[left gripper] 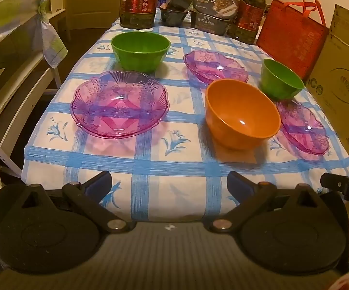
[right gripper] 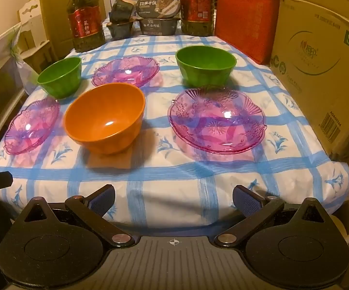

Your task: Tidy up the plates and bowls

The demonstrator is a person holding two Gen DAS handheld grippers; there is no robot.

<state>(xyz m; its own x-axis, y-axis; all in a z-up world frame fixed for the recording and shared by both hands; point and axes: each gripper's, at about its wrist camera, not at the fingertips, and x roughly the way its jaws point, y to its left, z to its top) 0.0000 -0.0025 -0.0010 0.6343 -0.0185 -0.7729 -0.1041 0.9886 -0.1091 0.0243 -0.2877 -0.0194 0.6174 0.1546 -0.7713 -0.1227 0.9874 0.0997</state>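
room: dim, warm light; table [left gripper: 174,169] under a blue-checked cloth, clutter along the far edge and one side
left gripper [left gripper: 169,183]: fingers spread wide, nothing between them, hanging over the near table edge, tilted down at the dishes
right gripper [right gripper: 174,197]: same, fingers wide apart and empty, over the near edge, touching nothing
orange bowl [left gripper: 240,116]: nearest bowl, middle of the table, upright, empty, standing alone
near left plate [left gripper: 120,104]: pink clear plate, flat on the cloth, nothing on it
near right plate [right gripper: 216,119]: pink clear plate, flat, just beside the orange bowl, whether the rims touch I cannot tell
far plate [left gripper: 215,66]: third pink plate, behind the orange bowl, alone
left green bowl [left gripper: 140,49]: upright, behind the near left plate, apart from it
right green bowl [right gripper: 205,65]: upright, behind the near right plate
backdrop: two oil bottles [right gripper: 86,24], food boxes [right gripper: 158,14], red bag [right gripper: 245,21], cardboard box [right gripper: 319,72], none in the working area
done: nothing by the look of it; all six dishes spread singly, no stack, no nesting
left: everything; likely plates into one stack, bowls nested
progress guess: at the very start
risk: clear plates look thin-rimmed and slippery, may be hard to pinch
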